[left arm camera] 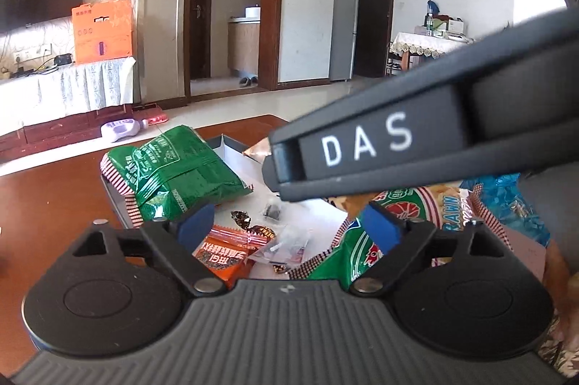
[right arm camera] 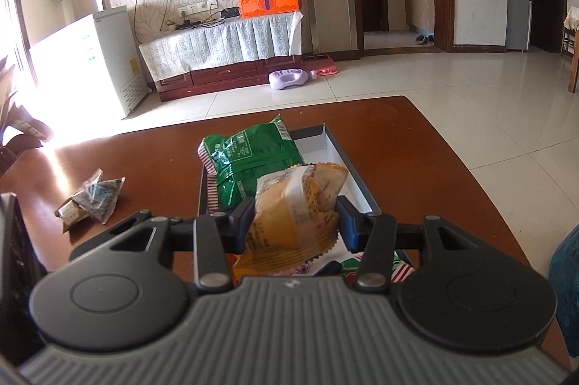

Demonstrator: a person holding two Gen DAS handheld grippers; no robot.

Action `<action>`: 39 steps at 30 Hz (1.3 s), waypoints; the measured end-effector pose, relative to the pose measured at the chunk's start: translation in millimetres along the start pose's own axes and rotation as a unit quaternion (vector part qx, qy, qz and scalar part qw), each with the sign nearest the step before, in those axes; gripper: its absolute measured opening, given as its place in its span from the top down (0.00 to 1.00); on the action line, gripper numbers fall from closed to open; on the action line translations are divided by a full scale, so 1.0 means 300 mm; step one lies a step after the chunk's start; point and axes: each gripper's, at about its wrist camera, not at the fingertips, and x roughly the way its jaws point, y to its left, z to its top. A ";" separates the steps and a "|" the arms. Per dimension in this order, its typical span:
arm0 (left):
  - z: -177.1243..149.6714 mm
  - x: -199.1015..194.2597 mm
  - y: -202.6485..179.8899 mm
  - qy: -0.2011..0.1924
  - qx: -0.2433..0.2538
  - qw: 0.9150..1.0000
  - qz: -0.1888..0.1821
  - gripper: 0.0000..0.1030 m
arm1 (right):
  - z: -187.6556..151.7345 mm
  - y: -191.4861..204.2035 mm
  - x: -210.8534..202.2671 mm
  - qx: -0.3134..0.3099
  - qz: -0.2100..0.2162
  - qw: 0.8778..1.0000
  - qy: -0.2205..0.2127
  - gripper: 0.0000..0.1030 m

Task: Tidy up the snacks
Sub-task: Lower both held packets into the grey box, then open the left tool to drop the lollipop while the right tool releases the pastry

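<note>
A: Where's the yellow pack (right arm camera: 296,204)?
B: Pinched between the right gripper's (right arm camera: 295,222) pads, above the near end of the tray (right arm camera: 356,175). A green bag (right arm camera: 253,157) lies in the tray behind it.

A: What does only the right view show?
B: Two small packets (right arm camera: 90,200) on the table (right arm camera: 434,146), left of the tray and apart from it.

A: And the left view?
B: The tray's near contents: an orange pack (left arm camera: 224,254), a dark candy (left arm camera: 241,218), a clear wrapper (left arm camera: 289,242), and a prawn bag (left arm camera: 416,207) to the right. The same green bag (left arm camera: 177,175) sits at the far left.

A: The left gripper (left arm camera: 289,227)?
B: Jaws spread wide, nothing between the pads. It hangs over the orange pack.

A: That black bar?
B: The right gripper's finger (left arm camera: 416,146), crossing above the prawn bag.
</note>
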 end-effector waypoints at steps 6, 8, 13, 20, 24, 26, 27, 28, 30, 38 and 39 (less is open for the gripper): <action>-0.003 -0.040 0.012 0.001 0.013 1.000 0.009 0.06 | 0.006 -0.010 0.042 0.005 0.011 1.000 0.009 0.51; -0.008 -0.053 0.039 0.007 -0.004 1.000 0.003 0.06 | 0.008 -0.009 0.059 0.005 0.011 1.000 0.012 0.51; -0.034 -0.065 0.067 0.026 0.004 1.000 0.008 0.06 | 0.001 -0.002 0.089 0.004 0.015 1.000 0.016 0.51; -0.067 -0.072 0.032 0.046 0.071 0.996 -0.004 0.05 | -0.028 0.016 0.129 -0.027 0.008 0.999 0.029 0.51; -0.080 -0.063 0.013 0.050 0.088 0.995 -0.002 0.05 | -0.030 0.023 0.123 -0.038 0.001 0.999 0.024 0.48; -0.081 -0.063 0.013 0.052 0.085 0.995 -0.006 0.05 | -0.030 0.016 0.120 -0.031 0.008 0.999 0.024 0.46; -0.082 -0.061 0.012 0.053 0.087 0.995 -0.007 0.05 | -0.029 0.011 0.117 -0.025 0.012 0.999 0.022 0.47; -0.082 -0.061 0.009 0.053 0.090 0.995 -0.008 0.05 | -0.027 0.006 0.112 -0.020 0.014 1.000 0.019 0.47; -0.086 -0.062 0.002 0.053 0.097 0.994 -0.009 0.05 | -0.022 -0.003 0.102 -0.009 0.018 1.000 0.013 0.47; -0.084 -0.044 0.006 0.055 0.099 0.994 -0.008 0.05 | 0.003 -0.067 0.019 0.071 0.061 0.995 -0.035 0.39; -0.083 -0.044 0.007 0.054 0.099 0.994 -0.007 0.05 | 0.006 -0.078 0.008 0.082 0.065 0.994 -0.042 0.39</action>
